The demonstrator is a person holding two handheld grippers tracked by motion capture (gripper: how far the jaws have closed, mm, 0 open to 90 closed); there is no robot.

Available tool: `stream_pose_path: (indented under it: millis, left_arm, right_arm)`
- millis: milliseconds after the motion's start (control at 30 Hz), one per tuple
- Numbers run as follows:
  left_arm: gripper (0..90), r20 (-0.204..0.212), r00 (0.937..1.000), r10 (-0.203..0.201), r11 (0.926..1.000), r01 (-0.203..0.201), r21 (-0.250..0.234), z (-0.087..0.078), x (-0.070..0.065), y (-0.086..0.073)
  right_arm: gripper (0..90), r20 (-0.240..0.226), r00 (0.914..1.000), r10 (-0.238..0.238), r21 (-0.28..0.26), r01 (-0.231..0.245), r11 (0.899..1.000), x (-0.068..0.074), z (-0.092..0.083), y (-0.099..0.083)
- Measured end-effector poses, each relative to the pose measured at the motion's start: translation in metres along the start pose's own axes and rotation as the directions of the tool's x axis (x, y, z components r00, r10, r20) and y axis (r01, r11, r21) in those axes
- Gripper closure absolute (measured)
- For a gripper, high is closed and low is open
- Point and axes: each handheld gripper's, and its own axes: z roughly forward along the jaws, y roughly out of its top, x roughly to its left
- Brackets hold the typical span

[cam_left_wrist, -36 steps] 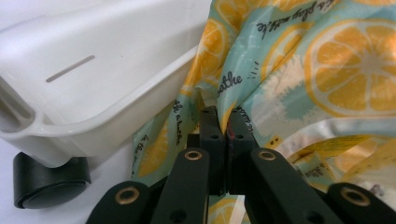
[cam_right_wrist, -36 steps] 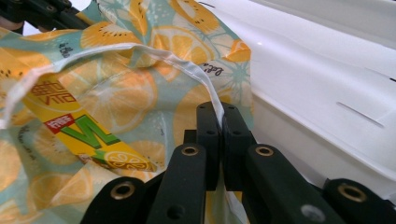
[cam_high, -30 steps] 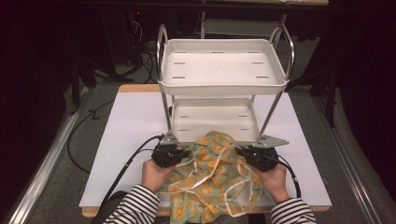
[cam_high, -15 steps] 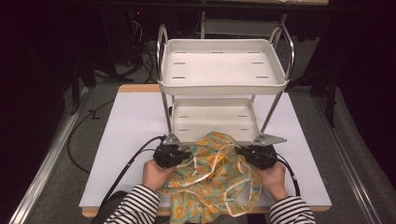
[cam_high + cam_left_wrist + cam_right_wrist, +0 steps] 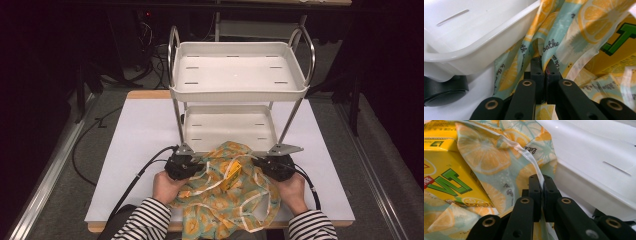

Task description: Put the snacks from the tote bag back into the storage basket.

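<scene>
Glossy lemon-print plastic bag [image 5: 225, 200], yellow printed cardboard carton [image 5: 232, 175], smooth white plastic trolley trays [image 5: 237, 75], shiny metal posts [image 5: 176, 107].

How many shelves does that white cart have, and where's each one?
2. The upper white plastic tray sits on top of the metal-framed cart; the lower white tray is beneath it, just behind the lemon-print bag.

A white-topped table [image 5: 140, 150] with wooden edges stands on grey floor [image 5: 55, 170]; cables [image 5: 87, 150] trail left, darkness behind.

A white-topped table with wooden edging [image 5: 135, 150] fills mid-frame, carrying a white two-tier metal-framed trolley [image 5: 237, 82] and, at lower centre, a lemon-print bag [image 5: 227, 200].
</scene>
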Motion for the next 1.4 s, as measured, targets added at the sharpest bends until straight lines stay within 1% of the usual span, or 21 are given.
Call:
stream_pose_path:
  millis: [167, 233, 300, 367, 433, 533, 567, 700, 800, 900, 1000, 1033, 1133, 1200, 1233, 1267, 1300, 1400]
  left_arm:
    - [88.2, -0.004, 1.0, 0.0, 1.0, 0.0, 0.008, 0.001, 0.0, -0.001]
    - [87.9, -0.008, 1.0, 0.006, 0.9999, -0.006, 0.01, 0.001, 0.001, -0.002]
    - [87.7, -0.018, 0.9997, 0.014, 0.9998, -0.013, 0.017, 0.002, 0.002, -0.003]
    - [87.7, -0.022, 0.9997, 0.01, 0.9997, -0.01, 0.024, 0.003, 0.002, -0.004]
    - [87.6, -0.032, 0.9993, 0.019, 0.9994, -0.018, 0.029, 0.004, 0.003, -0.005]
    - [87.7, -0.051, 0.9982, 0.033, 0.9986, -0.031, 0.042, 0.005, 0.004, -0.007]
    - [87.6, -0.054, 0.9979, 0.036, 0.9985, -0.033, 0.044, 0.005, 0.004, -0.007]
    - [86.2, -0.057, 0.9976, 0.038, 0.9984, -0.036, 0.044, 0.005, 0.005, -0.007]
    - [84.8, -0.056, 0.9979, 0.031, 0.9987, -0.029, 0.042, 0.005, 0.004, -0.006]
    - [84.5, -0.059, 0.9976, 0.037, 0.9986, -0.035, 0.041, 0.004, 0.003, -0.007]
    - [84.9, -0.061, 0.997, 0.046, 0.9975, -0.043, 0.056, 0.004, 0.004, -0.008]
    - [85.0, -0.06, 0.9976, 0.035, 0.9981, -0.032, 0.053, 0.004, 0.004, -0.008]
    - [84.5, -0.066, 0.9974, 0.031, 0.9977, -0.027, 0.063, 0.006, 0.006, -0.008]
    - [82.5, -0.073, 0.9969, 0.029, 0.9969, -0.023, 0.076, 0.007, 0.007, -0.01]
    - [82.2, -0.079, 0.9964, 0.03, 0.9968, -0.024, 0.077, 0.009, 0.007, -0.011]
    - [82.2, -0.086, 0.9954, 0.044, 0.9955, -0.036, 0.087, 0.009, 0.008, -0.013]
    - [82.1, -0.09, 0.9948, 0.048, 0.995, -0.04, 0.091, 0.009, 0.008, -0.014]
    - [80.7, -0.091, 0.9946, 0.049, 0.9945, -0.04, 0.097, 0.009, 0.009, -0.013]
  right_arm:
    - [88.0, 0.003, 1.0, -0.006, 0.013, 0.006, 1.0, -0.001, 0.002, -0.001]
    - [87.9, 0.003, 1.0, -0.006, 0.017, 0.006, 1.0, 0.0, 0.002, -0.001]
    - [87.7, 0.003, 0.9999, -0.012, 0.022, 0.012, 1.0, 0.0, 0.003, -0.001]
    - [87.6, 0.0, 0.9999, -0.01, 0.029, 0.01, 1.0, 0.0, 0.004, -0.001]
    - [87.6, -0.001, 0.9999, -0.013, 0.038, 0.013, 0.999, 0.0, 0.005, -0.002]
    - [87.7, 0.013, 0.9997, -0.019, 0.05, 0.018, 0.999, -0.001, 0.005, -0.002]
    - [87.7, 0.014, 0.9998, -0.013, 0.053, 0.013, 0.999, -0.001, 0.005, -0.003]
    - [87.7, 0.015, 0.9997, -0.018, 0.052, 0.017, 0.998, -0.001, 0.006, -0.003]
    - [87.7, 0.012, 0.9997, -0.02, 0.062, 0.019, 0.998, -0.002, 0.007, -0.004]
    - [87.7, 0.023, 0.9994, -0.027, 0.07, 0.025, 0.997, -0.002, 0.008, -0.005]
    - [87.7, 0.03, 0.9992, -0.026, 0.09, 0.023, 0.996, -0.002, 0.01, -0.006]
    - [87.7, 0.029, 0.9992, -0.027, 0.093, 0.024, 0.995, -0.002, 0.01, -0.007]
    - [87.6, 0.026, 0.9995, -0.02, 0.107, 0.017, 0.994, -0.003, 0.013, -0.008]
    - [87.6, 0.025, 0.9994, -0.023, 0.123, 0.02, 0.992, -0.004, 0.013, -0.008]
    - [87.6, 0.023, 0.9995, -0.023, 0.121, 0.02, 0.992, -0.004, 0.014, -0.009]
    - [87.6, 0.025, 0.9995, -0.02, 0.129, 0.017, 0.992, -0.003, 0.014, -0.009]
    - [87.6, 0.029, 0.9994, -0.02, 0.14, 0.016, 0.99, -0.003, 0.014, -0.009]
    - [87.6, 0.026, 0.9993, -0.029, 0.172, 0.024, 0.985, -0.001, 0.018, -0.011]
